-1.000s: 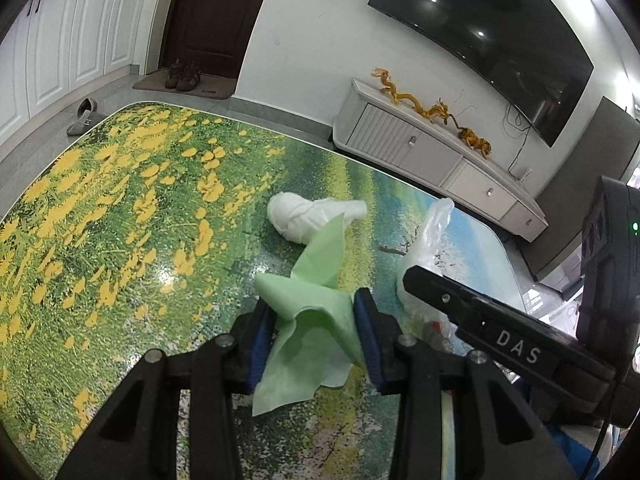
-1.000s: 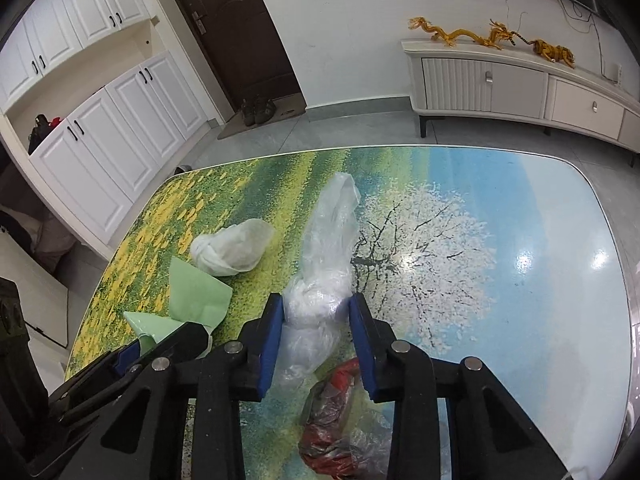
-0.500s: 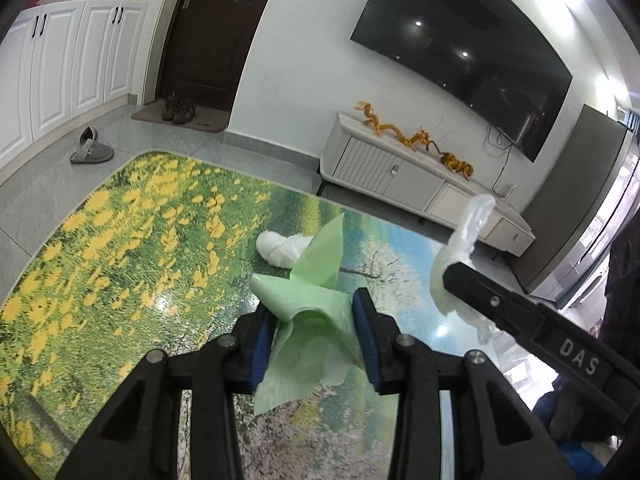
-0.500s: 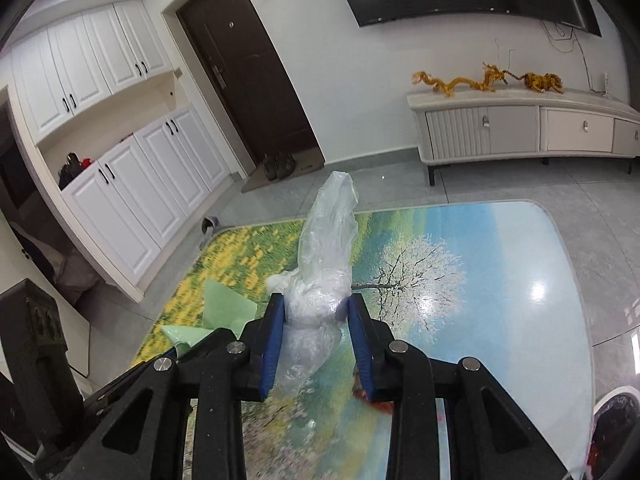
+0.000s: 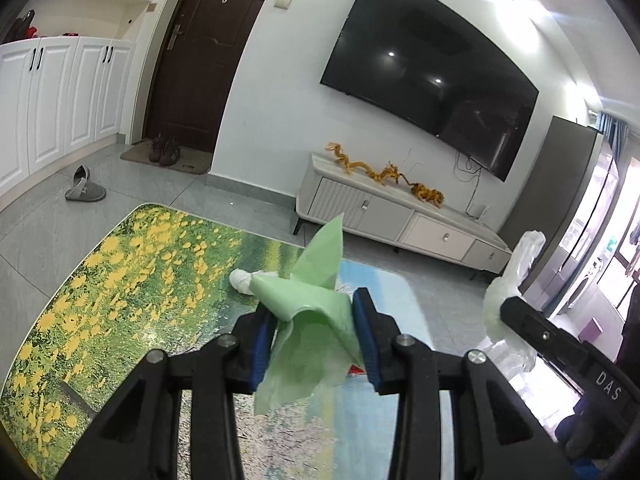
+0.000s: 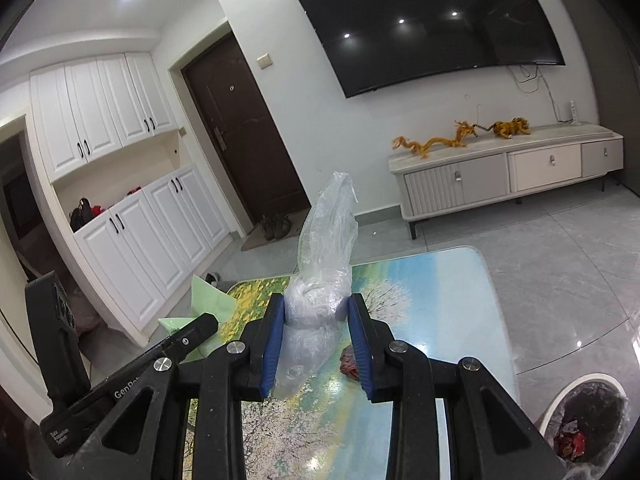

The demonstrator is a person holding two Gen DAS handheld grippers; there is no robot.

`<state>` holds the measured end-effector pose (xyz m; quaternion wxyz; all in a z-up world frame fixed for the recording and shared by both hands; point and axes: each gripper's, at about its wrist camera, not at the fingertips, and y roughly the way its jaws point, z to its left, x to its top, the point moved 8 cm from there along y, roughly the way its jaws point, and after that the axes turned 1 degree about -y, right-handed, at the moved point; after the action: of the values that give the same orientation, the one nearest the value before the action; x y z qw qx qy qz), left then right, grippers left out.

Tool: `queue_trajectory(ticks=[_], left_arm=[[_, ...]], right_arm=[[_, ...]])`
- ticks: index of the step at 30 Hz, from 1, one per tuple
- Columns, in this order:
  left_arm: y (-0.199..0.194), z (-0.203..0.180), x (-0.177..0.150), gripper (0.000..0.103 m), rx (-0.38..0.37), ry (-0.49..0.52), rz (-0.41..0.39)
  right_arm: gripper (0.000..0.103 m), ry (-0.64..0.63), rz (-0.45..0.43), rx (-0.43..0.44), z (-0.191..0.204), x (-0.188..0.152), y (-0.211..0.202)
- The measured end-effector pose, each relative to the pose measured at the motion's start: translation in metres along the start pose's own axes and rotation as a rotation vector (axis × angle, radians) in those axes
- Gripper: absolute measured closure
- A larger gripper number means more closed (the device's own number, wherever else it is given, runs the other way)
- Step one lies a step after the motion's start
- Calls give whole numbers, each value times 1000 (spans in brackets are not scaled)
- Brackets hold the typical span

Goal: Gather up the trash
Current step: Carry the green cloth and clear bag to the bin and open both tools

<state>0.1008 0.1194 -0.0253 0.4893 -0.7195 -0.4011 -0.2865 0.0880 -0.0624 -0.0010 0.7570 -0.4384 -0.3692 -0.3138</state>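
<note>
— Above the table (image 5: pixel 120 280), what does the left gripper (image 5: pixel 314 334) have?
— Its blue pads are pressed against a crumpled green paper (image 5: pixel 312 320); one corner of the sheet sticks up past the fingertips and the rest hangs below them, clear of the tabletop.
— And the right gripper (image 6: pixel 316 334)?
— Clamped on a clear plastic bag (image 6: pixel 326 264); the bunched neck sits between the pads, the top stands upright above them, the lower part droops beneath.
— Any writing to read?
— On the right gripper's arm, seen from the left camera, white letters spell "DAS"; on the left gripper's arm, seen from the right camera, "GenRo" and then it is cut off; a small white label lower down is too blurred to read.
— What else lies on the table?
— A white wad (image 5: pixel 242 280) beyond the green paper, partly hidden by it; a red wrapper (image 6: pixel 350 364) just behind the right gripper's pad; the tabletop itself is printed with yellow flowers and a white blossoming tree.
— Is a bin in sight?
— Yes; a white bin (image 6: pixel 580 384) with a dark liner stands on the floor at the lower right of the right camera's view, with red scraps inside.
</note>
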Motion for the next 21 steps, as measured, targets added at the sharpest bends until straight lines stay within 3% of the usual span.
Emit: queue_trajectory(ticks=[12, 21], left_arm=[[-32, -67, -2, 67, -77, 78, -28], [-33, -145, -15, 67, -137, 183, -4]], right_arm=[[73, 37, -128, -70, -34, 7, -75], [73, 66, -241, -173, -85, 14, -130]])
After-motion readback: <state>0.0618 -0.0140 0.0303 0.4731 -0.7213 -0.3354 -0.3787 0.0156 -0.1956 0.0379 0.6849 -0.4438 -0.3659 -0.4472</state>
